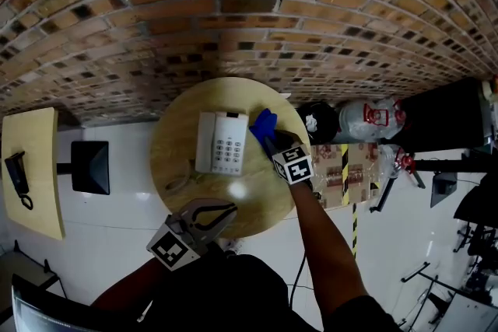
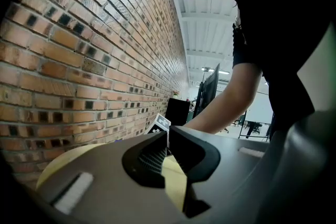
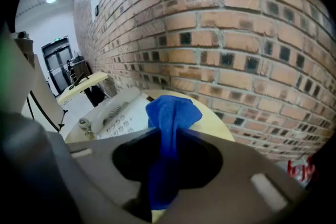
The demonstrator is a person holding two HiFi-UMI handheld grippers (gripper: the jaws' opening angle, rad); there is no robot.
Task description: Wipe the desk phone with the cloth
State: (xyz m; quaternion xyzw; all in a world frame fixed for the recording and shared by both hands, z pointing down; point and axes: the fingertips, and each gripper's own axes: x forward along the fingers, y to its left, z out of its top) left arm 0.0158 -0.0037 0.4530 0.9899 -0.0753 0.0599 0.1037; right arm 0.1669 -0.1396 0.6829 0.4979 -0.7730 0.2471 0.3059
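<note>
right gripper (image 3: 168, 136) clamped on blue cloth (image 3: 171, 110), at 2 o'clock of phone (image 1: 222, 142) | left gripper (image 2: 168, 139) jaws together, empty, over table (image 1: 175, 167) edge at 6 o'clock

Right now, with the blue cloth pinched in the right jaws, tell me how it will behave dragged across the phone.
The cloth is probably floppy: it bunches into soft folds where the right gripper pinches it. It looks light, so it should trail rather than push. Being soft fabric, it will likely drape over the phone, not slide stiffly.
</note>
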